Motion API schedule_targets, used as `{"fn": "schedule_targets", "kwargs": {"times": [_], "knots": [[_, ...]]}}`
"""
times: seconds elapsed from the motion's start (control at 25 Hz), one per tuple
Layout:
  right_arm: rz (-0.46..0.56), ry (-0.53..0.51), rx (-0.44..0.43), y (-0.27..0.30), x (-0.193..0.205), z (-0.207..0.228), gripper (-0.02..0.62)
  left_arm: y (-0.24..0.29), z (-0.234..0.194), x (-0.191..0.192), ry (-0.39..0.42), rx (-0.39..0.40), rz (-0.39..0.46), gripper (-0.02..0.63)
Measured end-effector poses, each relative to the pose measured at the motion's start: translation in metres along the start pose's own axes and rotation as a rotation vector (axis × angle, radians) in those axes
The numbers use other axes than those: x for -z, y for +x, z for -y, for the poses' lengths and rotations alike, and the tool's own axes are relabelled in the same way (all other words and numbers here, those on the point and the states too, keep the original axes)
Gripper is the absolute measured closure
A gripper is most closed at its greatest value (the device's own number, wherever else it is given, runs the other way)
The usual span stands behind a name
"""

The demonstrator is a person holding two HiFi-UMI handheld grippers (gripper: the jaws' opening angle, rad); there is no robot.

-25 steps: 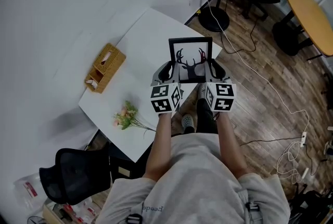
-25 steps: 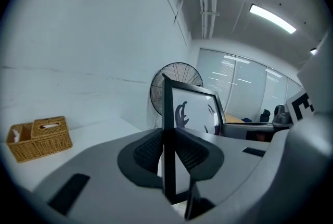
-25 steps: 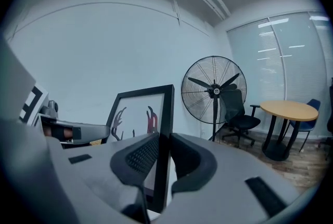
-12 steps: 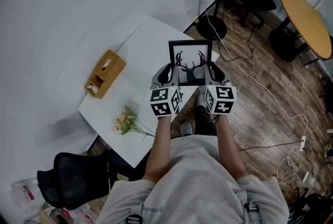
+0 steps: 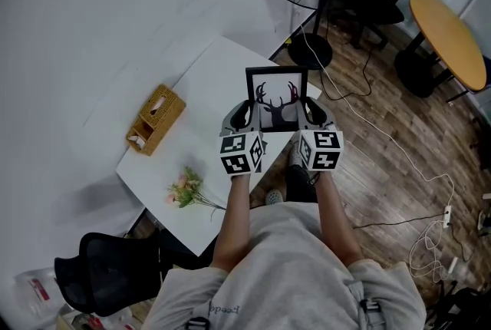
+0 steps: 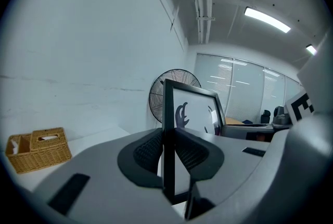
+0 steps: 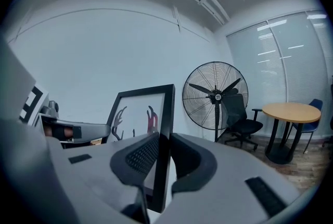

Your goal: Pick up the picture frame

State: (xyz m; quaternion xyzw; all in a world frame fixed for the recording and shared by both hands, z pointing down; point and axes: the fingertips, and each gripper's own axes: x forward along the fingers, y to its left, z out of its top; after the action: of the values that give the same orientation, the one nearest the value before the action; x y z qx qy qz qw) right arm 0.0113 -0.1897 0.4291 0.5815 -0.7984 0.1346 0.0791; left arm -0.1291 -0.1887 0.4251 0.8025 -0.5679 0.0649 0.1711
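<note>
Though barely apart, jaws on picture frame (image 5: 276, 98).

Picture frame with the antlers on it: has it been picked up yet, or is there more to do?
Gripping looks done: the left gripper's jaws are closed on the picture frame's left edge, and the right gripper's on its right edge. In hand: the frame is held upright, seemingly above the white table, though no gap beneath it shows. Left: perhaps only lifting it clear.

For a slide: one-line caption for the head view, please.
Left gripper and right gripper clamp the picture frame by its sides at the edge of a table.
</note>
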Motion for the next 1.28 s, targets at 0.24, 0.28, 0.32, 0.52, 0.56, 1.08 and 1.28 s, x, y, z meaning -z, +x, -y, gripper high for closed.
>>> {"fn": "schedule_targets", "kwargs": {"times": [0.24, 0.28, 0.32, 0.52, 0.56, 1.08, 1.28], "knots": [[-0.007, 0.018, -0.011, 0.010, 0.000, -0.002, 0.518, 0.005, -0.007, -0.003, 0.010, -0.004, -0.010, 0.518], [-0.007, 0.019, -0.013, 0.012, 0.000, -0.003, 0.518, 0.006, -0.009, -0.004, 0.010, -0.004, -0.011, 0.518], [-0.008, 0.019, -0.016, 0.013, -0.001, -0.004, 0.518, 0.006, -0.011, -0.005, 0.009, -0.004, -0.012, 0.518], [-0.018, 0.023, -0.025, 0.015, 0.001, -0.005, 0.518, 0.009, -0.013, -0.003, 0.004, -0.004, -0.019, 0.518], [-0.021, 0.023, -0.025, 0.014, 0.002, -0.004, 0.518, 0.009, -0.012, -0.002, 0.003, -0.001, -0.021, 0.518], [-0.040, 0.029, -0.035, 0.011, 0.015, -0.004, 0.517, 0.005, -0.011, 0.009, 0.006, -0.007, -0.038, 0.518], [-0.048, 0.043, -0.025, 0.007, 0.020, 0.002, 0.517, 0.008, -0.005, 0.015, 0.004, -0.005, -0.050, 0.518]]}}
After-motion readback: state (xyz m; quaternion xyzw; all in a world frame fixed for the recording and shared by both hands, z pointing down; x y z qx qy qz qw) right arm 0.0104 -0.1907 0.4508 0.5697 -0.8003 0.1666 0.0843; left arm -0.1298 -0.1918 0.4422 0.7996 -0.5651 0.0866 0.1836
